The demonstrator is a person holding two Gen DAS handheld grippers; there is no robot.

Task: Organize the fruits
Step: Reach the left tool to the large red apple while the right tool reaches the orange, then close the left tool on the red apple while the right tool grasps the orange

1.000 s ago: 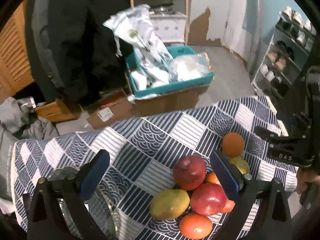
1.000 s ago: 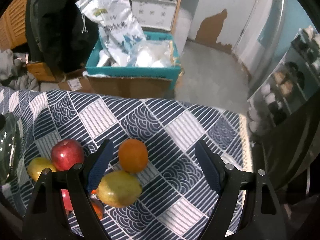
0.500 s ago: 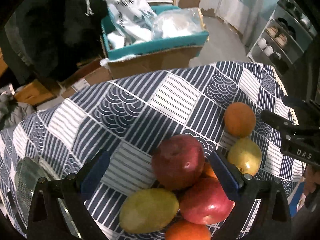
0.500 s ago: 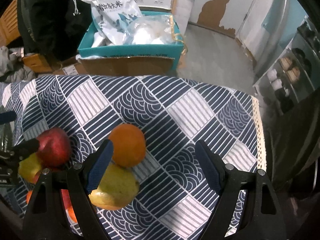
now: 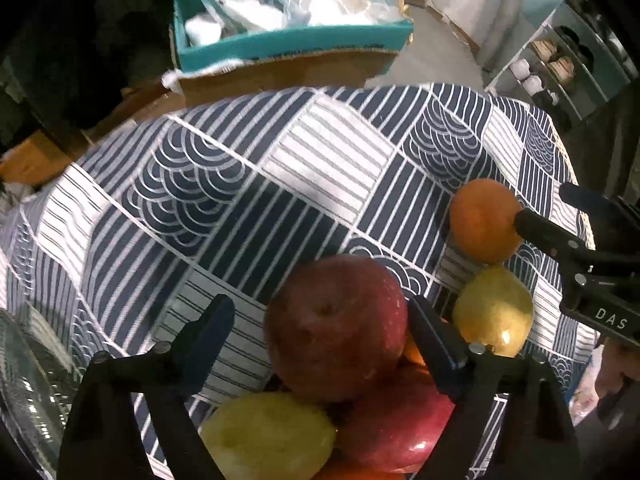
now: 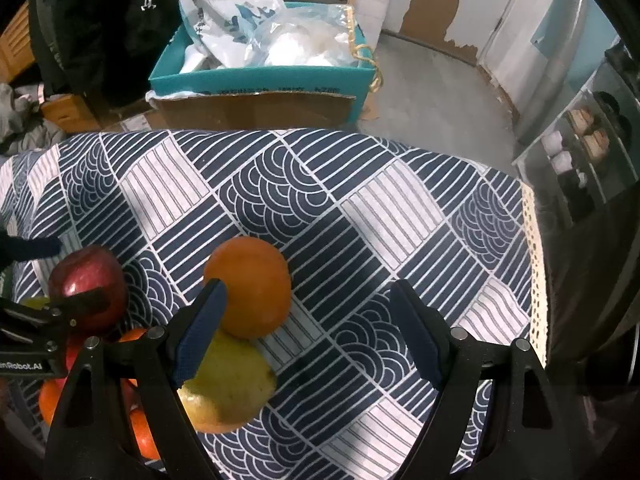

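My spread left tongs (image 5: 320, 328) straddle one of two round red apples (image 5: 336, 328); my right tongs (image 6: 308, 320) gape beside one round orange (image 6: 250, 286).

- Two red apples (image 5: 336, 328) (image 5: 396, 428), one resting against the other.
- Two yellow-green mangoes (image 5: 268, 436) (image 5: 494, 312).
- One orange (image 5: 482, 220) clear of the pile, with at least two more orange fruits (image 6: 50, 400) (image 6: 144, 432) partly hidden under it; exact count unclear.
- Two tools (image 5: 320, 336) (image 6: 308, 324).
- One teal box (image 6: 260, 84).

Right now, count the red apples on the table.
2: one red apple between the left gripper fingers, another red apple below it in the pile. More may be hidden.
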